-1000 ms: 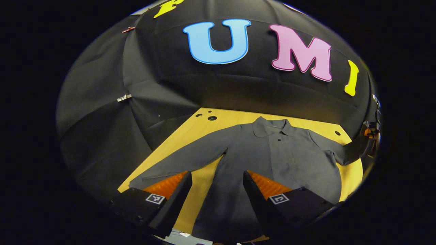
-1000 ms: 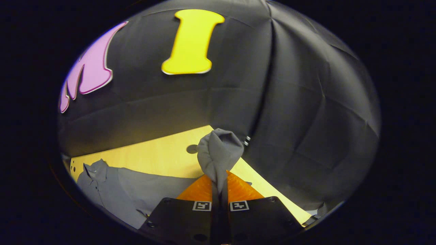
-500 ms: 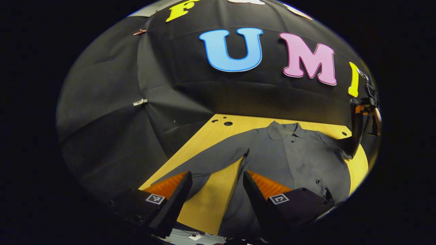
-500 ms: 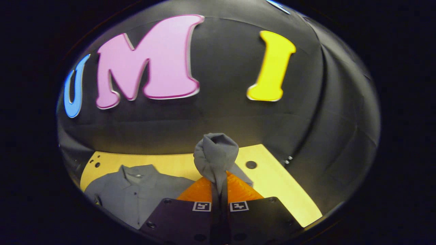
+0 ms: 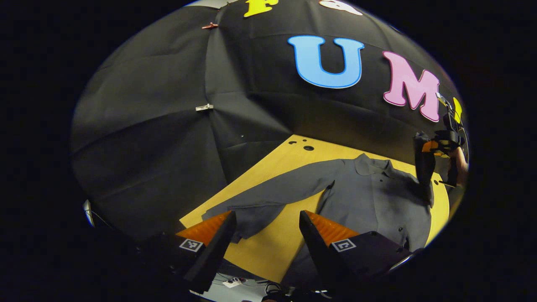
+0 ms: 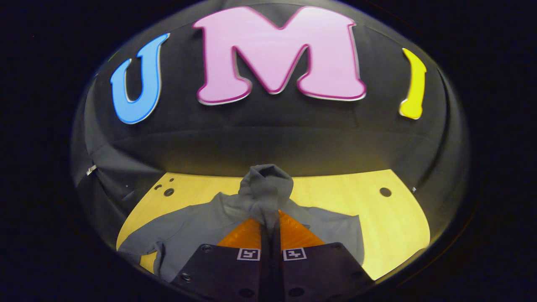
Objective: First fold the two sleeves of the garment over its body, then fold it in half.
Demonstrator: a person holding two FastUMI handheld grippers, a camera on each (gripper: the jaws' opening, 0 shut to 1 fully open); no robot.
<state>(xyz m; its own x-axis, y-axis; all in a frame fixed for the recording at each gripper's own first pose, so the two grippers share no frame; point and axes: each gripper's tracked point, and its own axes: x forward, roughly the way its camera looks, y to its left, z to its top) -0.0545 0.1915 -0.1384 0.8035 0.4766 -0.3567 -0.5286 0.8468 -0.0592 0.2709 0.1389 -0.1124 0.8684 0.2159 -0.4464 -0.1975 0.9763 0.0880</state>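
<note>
A grey collared shirt [image 5: 369, 201] lies flat on the yellow wooden table [image 5: 277, 247], collar at the far side. Its left sleeve [image 5: 268, 197] stretches out toward the near left corner. My left gripper [image 5: 266, 228] hovers open above the table's near edge, and the sleeve's cuff end lies just beyond its left finger. Farther off at the right, the right gripper [image 5: 436, 146], held by a hand, lifts the other sleeve [image 5: 421, 167] above the shirt's shoulder. In the right gripper view, my right gripper [image 6: 270, 220] is shut on that bunched sleeve cuff [image 6: 266, 186], with the shirt's body [image 6: 188, 230] below it.
Small round holes [image 5: 308, 147] mark the table's far left corner and another hole [image 6: 385, 192] its far right. The black cloth wall closes in behind and on both sides, with a metal clip [image 5: 204, 108] on it. Cables [image 5: 235, 282] lie below the table's near edge.
My right gripper has carried the lifted sleeve inward from the table's right edge to above the shirt's body. My left gripper has shifted left toward the outstretched sleeve's cuff and stays open.
</note>
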